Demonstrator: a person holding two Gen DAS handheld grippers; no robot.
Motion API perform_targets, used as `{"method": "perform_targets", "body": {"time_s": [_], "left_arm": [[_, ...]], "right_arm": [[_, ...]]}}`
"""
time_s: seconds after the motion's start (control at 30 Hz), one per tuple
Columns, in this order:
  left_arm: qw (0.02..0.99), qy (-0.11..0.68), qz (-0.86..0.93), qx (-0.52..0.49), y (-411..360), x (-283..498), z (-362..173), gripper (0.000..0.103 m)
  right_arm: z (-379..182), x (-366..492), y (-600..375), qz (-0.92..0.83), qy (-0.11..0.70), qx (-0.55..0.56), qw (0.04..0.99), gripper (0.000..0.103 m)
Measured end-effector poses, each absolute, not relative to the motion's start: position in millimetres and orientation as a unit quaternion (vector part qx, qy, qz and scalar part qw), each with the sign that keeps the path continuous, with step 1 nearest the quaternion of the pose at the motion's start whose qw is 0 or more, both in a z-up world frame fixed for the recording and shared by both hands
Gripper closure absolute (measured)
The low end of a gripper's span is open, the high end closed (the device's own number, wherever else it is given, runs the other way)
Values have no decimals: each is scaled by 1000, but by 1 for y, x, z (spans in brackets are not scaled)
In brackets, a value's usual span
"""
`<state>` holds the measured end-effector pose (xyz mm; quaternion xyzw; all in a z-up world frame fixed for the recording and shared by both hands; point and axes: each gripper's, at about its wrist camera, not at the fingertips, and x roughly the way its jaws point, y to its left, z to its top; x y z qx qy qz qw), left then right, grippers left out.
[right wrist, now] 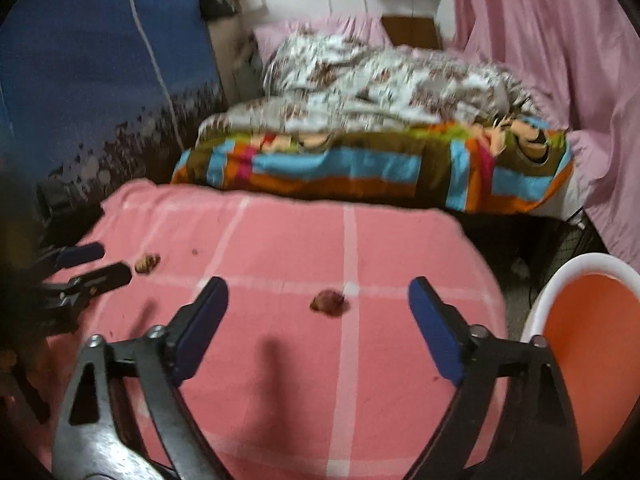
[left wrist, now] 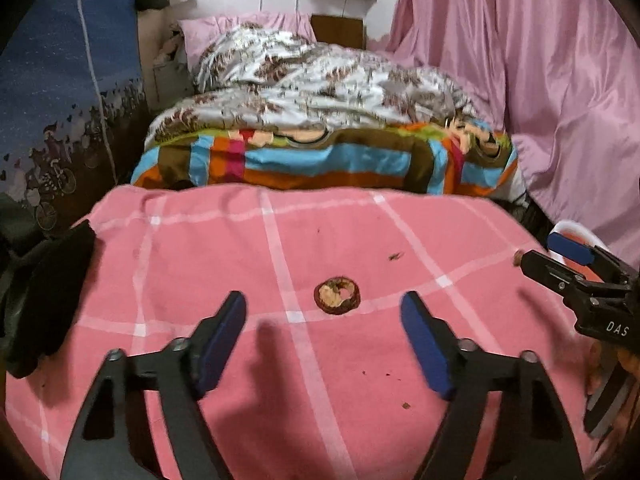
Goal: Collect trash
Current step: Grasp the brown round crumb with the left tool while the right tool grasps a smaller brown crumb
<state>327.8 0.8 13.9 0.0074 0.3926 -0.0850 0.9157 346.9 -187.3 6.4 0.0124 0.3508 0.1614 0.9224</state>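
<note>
Two hand-held grippers, left (left wrist: pixel 324 320) and right (right wrist: pixel 318 308), gape wide; round fruit scrap (left wrist: pixel 337 296) lies hollow-up, no long axis.

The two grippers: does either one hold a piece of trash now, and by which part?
Nothing is held. The left gripper and right gripper are both open, each above a fruit scrap on the pink cloth.

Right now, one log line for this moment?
left claw: open, over peel | right claw: open, over scrap | bin: right of table
</note>
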Motion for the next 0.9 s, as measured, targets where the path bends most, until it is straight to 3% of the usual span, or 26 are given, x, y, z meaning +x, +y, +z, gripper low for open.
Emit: {"method": "perform_targets", "body": {"time_s": [0.33, 0.47, 0.57, 0.9], "left_arm": [[901, 425, -87, -30, 10, 344, 3, 48], [898, 430, -89, -20, 6, 348, 3, 69], [898, 429, -95, -18, 3, 350, 2, 80], [915, 377, -143, -29, -12, 330, 18, 80]], "right_arm": [[-4, 351, -183, 171, 384, 3, 907, 51], [-4, 351, -182, 173, 387, 1, 906, 62], [-5, 353, -180, 176, 390, 0, 904, 77], [13, 329, -174, 185, 328, -22, 926, 77]]}}
